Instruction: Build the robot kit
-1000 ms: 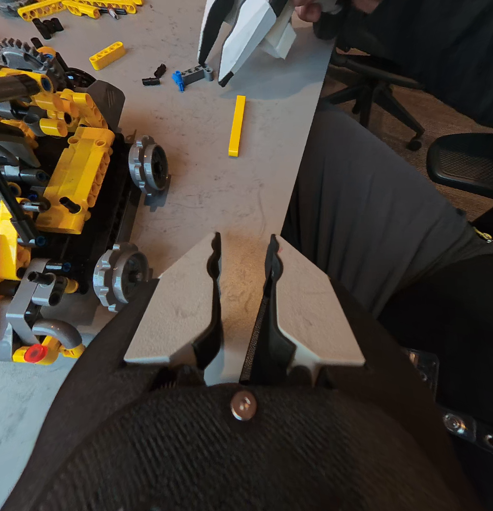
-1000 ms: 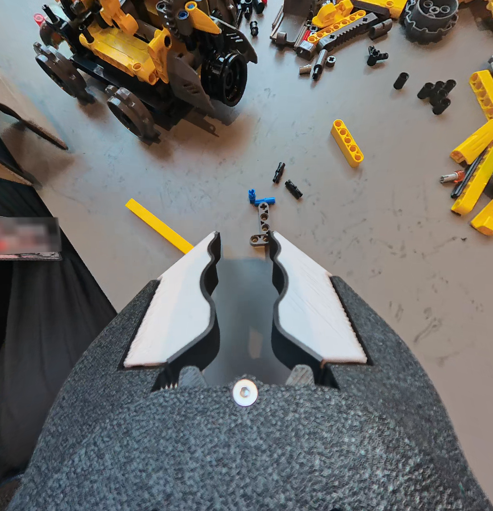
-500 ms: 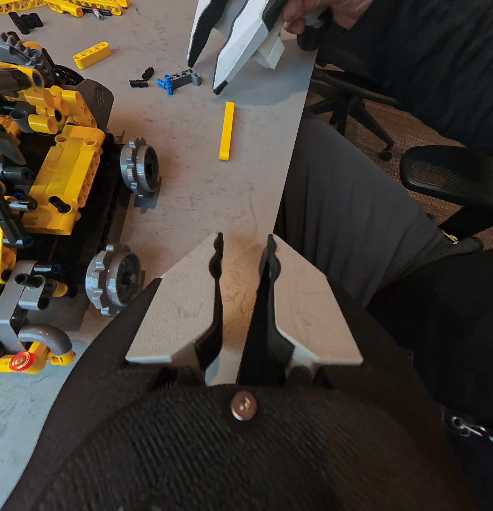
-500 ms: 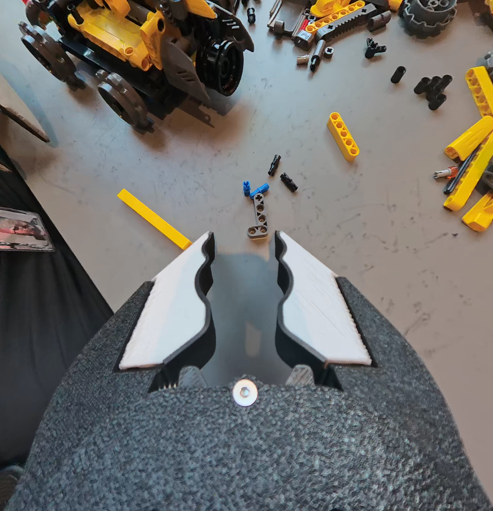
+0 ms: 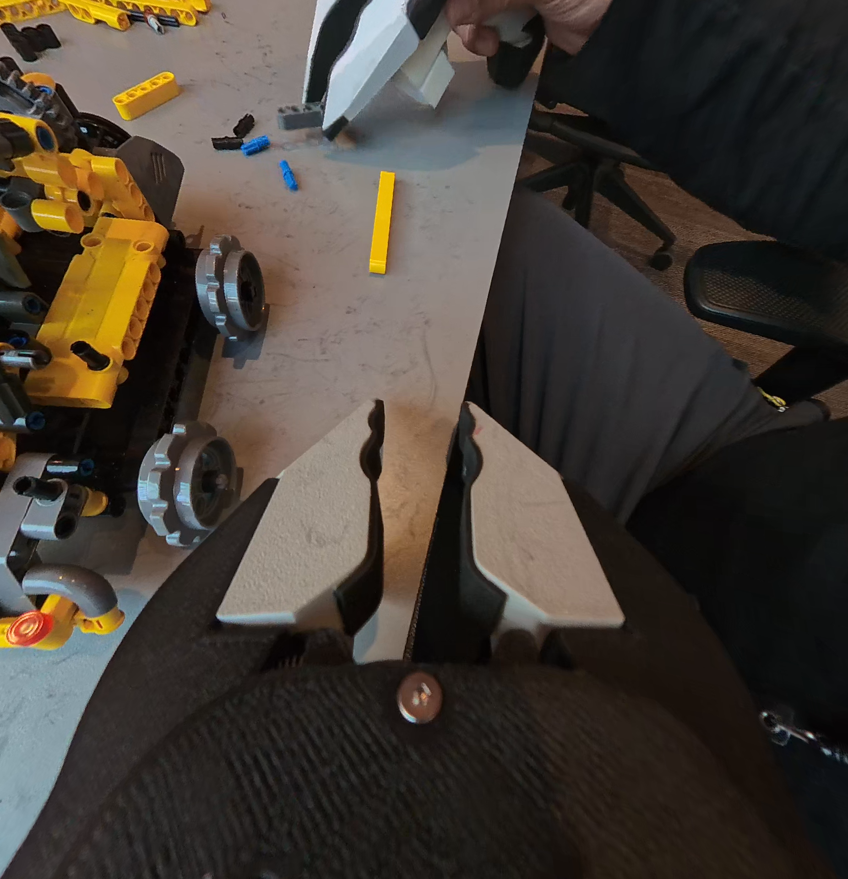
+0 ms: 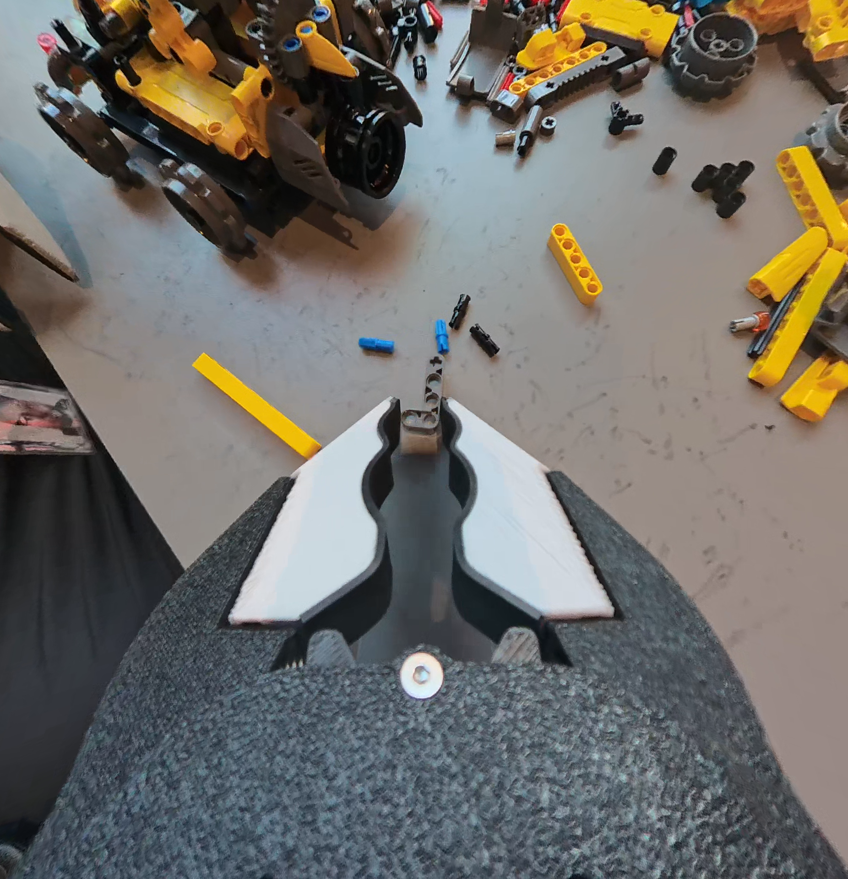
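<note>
Left wrist view: my left gripper (image 5: 421,411) hangs over the grey table (image 5: 346,333) right at its near edge, jaws apart, nothing between them. Bare table lies ahead of the tips. One yellow-and-black brick vehicle (image 5: 79,304) sits to the left, two grey toothed wheels (image 5: 232,290) showing on its near side. One flat yellow strip (image 5: 382,222) lies ahead near the table edge. Two blue pins (image 5: 289,175) lie farther out, two black pins (image 5: 243,124) next to them, and one yellow holed beam (image 5: 146,95) beyond. My right gripper (image 5: 324,112) is down on the table at the far end, around a grey piece. One office chair (image 5: 774,295) stands off the table to the right.

Right wrist view: my right gripper (image 6: 419,404) has its jaws drawn close around the near end of one grey holed liftarm (image 6: 429,395); both tips look to touch it, and it pokes forward out of them. The two blue pins (image 6: 376,344) and two black pins (image 6: 484,339) lie just beyond, one blue pin almost at the liftarm's far end. The yellow strip (image 6: 255,404) lies just beside the left finger. The yellow beam (image 6: 574,264) lies ahead to the right. The vehicle (image 6: 232,119) is at upper left, with open table between it and me. A loose parts heap (image 6: 802,304) crowds the right edge and top.
</note>
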`<state>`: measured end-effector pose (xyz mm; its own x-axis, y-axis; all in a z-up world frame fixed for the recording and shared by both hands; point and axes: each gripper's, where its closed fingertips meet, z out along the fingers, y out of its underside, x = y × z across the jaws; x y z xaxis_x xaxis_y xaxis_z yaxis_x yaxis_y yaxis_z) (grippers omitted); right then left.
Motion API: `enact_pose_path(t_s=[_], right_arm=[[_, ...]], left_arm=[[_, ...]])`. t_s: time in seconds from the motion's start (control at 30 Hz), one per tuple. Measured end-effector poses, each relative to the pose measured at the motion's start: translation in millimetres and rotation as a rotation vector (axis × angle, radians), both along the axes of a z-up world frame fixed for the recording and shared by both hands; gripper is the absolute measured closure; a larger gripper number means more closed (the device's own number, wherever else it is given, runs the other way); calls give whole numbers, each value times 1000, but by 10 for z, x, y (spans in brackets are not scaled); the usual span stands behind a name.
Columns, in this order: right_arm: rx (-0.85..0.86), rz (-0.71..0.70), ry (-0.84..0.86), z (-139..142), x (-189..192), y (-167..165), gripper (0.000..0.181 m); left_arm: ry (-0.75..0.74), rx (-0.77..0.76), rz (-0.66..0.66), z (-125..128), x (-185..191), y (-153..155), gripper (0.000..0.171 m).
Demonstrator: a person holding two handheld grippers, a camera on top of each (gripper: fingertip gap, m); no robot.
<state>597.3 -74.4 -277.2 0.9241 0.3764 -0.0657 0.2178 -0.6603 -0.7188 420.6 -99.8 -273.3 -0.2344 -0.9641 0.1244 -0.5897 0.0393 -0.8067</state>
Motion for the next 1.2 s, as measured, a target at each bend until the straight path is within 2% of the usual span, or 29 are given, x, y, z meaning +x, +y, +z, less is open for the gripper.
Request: enact_pose_path(t_s=[0.23, 0.57, 0.77, 0.93, 1.07, 1.2], right_arm=[[46, -33, 23, 142, -69, -108, 165], [85, 51, 14, 222, -389, -232, 165], [101, 136, -2, 159, -591, -334, 165], [127, 266, 0, 195, -948, -381, 165], [111, 376, -33, 177, -1299, -320, 165], [75, 441, -108, 42, -1527, -192, 165]], left_arm=[[-3, 27, -19, -10, -9, -27, 143], [-1, 37, -19, -20, -8, -28, 144], [1, 30, -10, -20, 0, -15, 145], [2, 26, -2, -20, 6, -5, 146], [-1, 39, -2, -23, 4, -6, 146], [-19, 83, 6, -14, -21, -3, 144]])
